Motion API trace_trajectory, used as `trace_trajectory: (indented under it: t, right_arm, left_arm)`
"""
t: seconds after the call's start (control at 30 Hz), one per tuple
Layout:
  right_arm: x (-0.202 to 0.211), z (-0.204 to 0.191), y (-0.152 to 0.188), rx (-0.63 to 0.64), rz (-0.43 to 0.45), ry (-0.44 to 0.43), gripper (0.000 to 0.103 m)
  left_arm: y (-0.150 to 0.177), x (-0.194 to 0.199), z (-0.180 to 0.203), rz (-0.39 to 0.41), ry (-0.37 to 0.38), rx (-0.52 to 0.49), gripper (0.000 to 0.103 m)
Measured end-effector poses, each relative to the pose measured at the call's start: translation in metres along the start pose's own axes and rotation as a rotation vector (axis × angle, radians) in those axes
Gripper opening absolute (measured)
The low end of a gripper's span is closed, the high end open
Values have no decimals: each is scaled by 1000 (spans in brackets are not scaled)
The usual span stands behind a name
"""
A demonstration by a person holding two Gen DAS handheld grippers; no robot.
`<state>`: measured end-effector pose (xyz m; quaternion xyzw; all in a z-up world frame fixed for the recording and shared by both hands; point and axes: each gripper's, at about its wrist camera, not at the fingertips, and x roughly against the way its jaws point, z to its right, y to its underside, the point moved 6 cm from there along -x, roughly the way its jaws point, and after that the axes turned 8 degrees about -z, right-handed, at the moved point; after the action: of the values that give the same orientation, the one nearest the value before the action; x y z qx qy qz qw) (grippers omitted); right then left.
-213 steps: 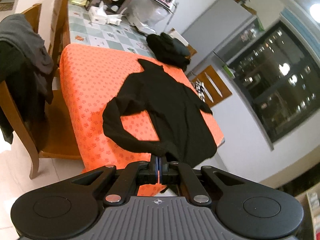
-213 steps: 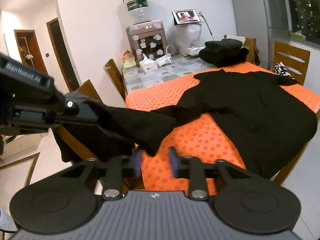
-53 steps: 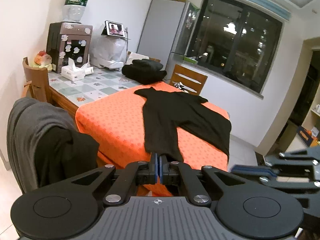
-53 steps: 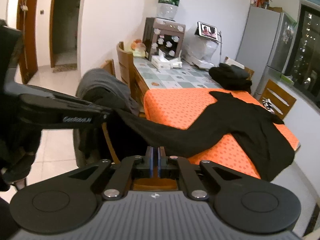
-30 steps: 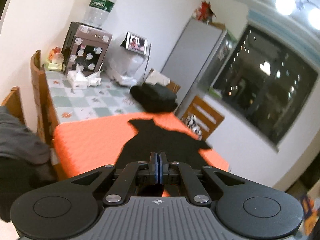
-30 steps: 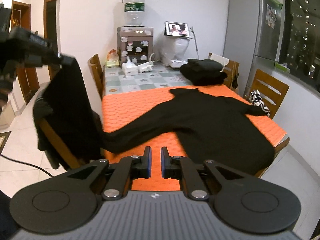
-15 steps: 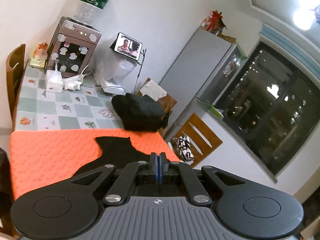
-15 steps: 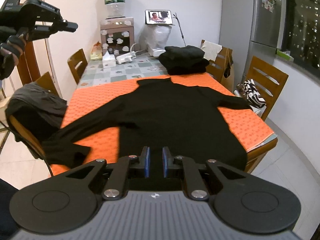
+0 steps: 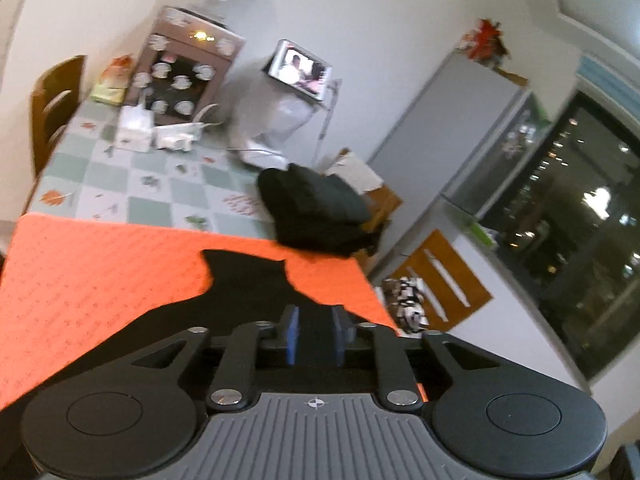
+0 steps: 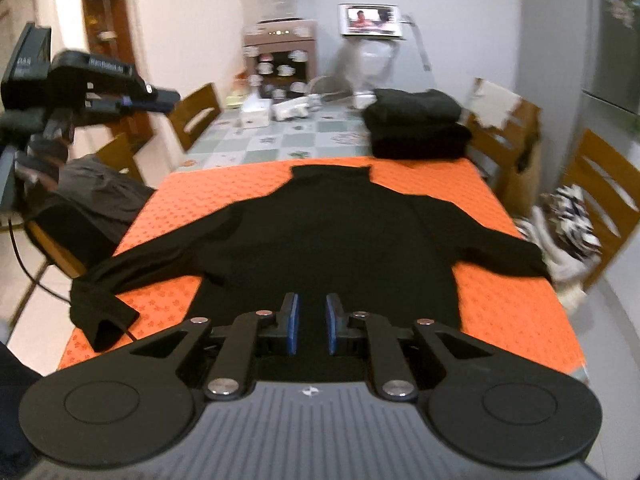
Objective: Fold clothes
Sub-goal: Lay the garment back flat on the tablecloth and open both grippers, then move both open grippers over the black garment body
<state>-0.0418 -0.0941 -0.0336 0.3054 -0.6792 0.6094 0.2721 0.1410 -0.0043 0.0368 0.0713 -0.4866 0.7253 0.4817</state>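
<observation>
A black long-sleeved sweater (image 10: 328,240) lies flat on the orange mat (image 10: 500,308), collar away from me and both sleeves spread out. Its left cuff (image 10: 100,320) is bunched at the mat's left edge. My right gripper (image 10: 312,330) hovers over the near hem; its jaws are opening with nothing between them. In the right wrist view my left gripper (image 10: 164,97) is up at the far left, clear of the cloth. In its own view the left gripper (image 9: 316,336) looks over the sweater (image 9: 248,292) and mat (image 9: 100,272), jaws opening and empty.
A stack of folded black clothes (image 10: 416,124) sits just beyond the mat on the checked tablecloth. Wooden chairs ring the table; the left one carries a grey garment (image 10: 96,196), the right one a patterned cloth (image 10: 572,220). A water dispenser (image 10: 280,52) stands at the back.
The sleeve that hung from my left gripper now lies on the mat's left edge. The left jaws went from shut to apart. Both views swung to face the spread sweater.
</observation>
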Motion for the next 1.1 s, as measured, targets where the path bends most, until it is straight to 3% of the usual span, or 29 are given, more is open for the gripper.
trace_trajectory:
  t: [0.2,0.37,0.63,0.9,1.1]
  right_arm:
    - [-45,-3,-28,86,-39,-173,22]
    - [-75,-23,-47,196,-80,-302,22]
    - [-117,-75,-61,315,-134,-484,28]
    - [-172,-149,-43,381,-234,-602,31]
    - [-220,-205,-21,432,-325,-623,36]
  left_arm:
    - [37,14,-6,27,-127,58,35]
    - [65,36,1,79,-207,99,62]
    - [117,83,3,159,-351,122,91]
    - [181,130,-32,145,-525,217,93]
    - [211,158,-69,127,-619,288,93]
